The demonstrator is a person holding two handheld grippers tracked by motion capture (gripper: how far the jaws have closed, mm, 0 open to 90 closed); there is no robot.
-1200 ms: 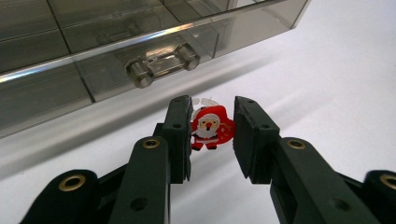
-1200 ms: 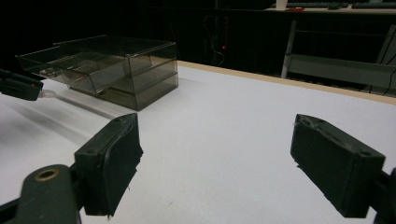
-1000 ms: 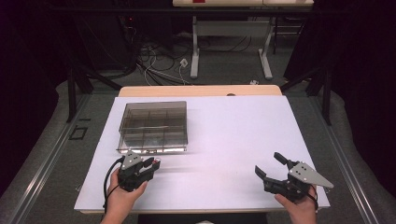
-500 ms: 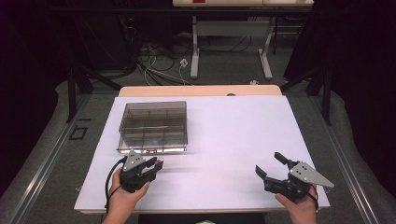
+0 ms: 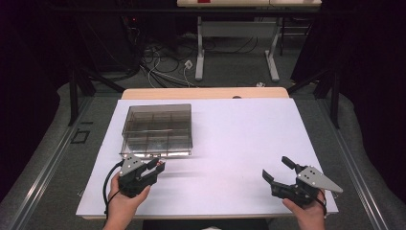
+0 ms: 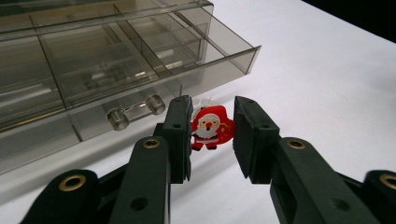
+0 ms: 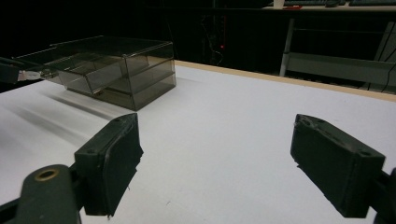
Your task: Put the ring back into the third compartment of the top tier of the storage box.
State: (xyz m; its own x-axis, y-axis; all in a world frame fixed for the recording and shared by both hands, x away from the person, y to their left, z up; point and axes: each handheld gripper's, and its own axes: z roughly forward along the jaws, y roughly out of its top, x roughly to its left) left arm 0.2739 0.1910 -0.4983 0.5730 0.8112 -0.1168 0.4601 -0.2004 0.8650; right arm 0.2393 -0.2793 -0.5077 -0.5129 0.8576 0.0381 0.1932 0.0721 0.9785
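Left gripper (image 6: 212, 135) is pinching a small red-and-white Santa figure (image 6: 210, 127) between its pads, just in front of the smoky clear plastic drawer box (image 6: 126, 60), whose upper divided drawer is standing pulled out. Right gripper (image 7: 215, 172) is idling wide apart over the white table (image 7: 243, 121), holding nothing. Judgement: lifting the figure over the drawer's front lip before releasing into a compartment is looking safest.
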